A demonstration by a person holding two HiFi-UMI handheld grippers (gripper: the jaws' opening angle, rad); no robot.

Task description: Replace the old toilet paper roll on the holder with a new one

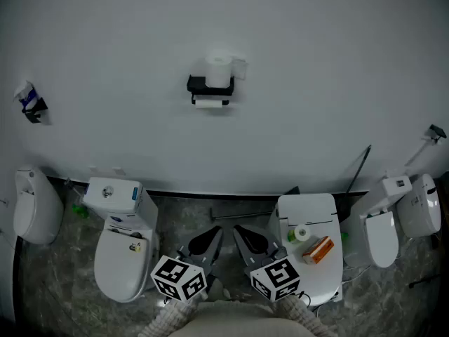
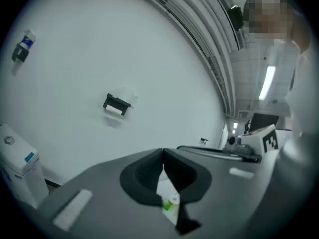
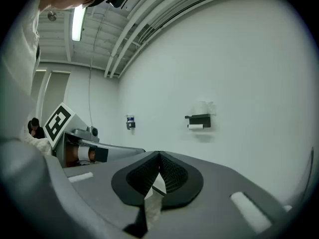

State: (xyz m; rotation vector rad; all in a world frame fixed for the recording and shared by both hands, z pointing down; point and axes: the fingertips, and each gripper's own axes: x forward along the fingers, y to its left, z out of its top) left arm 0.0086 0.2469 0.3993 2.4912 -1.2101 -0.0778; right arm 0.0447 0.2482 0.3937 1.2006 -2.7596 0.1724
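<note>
A black paper holder (image 1: 210, 87) hangs on the white wall, far ahead of both grippers. A full white roll (image 1: 219, 68) stands on its top shelf. A thin, nearly used-up roll (image 1: 210, 103) hangs under it. The holder (image 2: 116, 103) is small in the left gripper view and the holder (image 3: 199, 119) is just as small in the right gripper view. My left gripper (image 1: 216, 233) and right gripper (image 1: 238, 230) are side by side low in the head view, over the floor between two toilets. Both are shut with nothing in them, and they point at the wall.
A toilet (image 1: 119, 253) stands at the left and a closed-lid toilet (image 1: 312, 213) at the right; a small roll (image 1: 302, 233) and an orange object (image 1: 319, 249) lie on the lid. A urinal (image 1: 31, 207), another toilet (image 1: 382, 234) and a wall dispenser (image 1: 30, 102) flank them.
</note>
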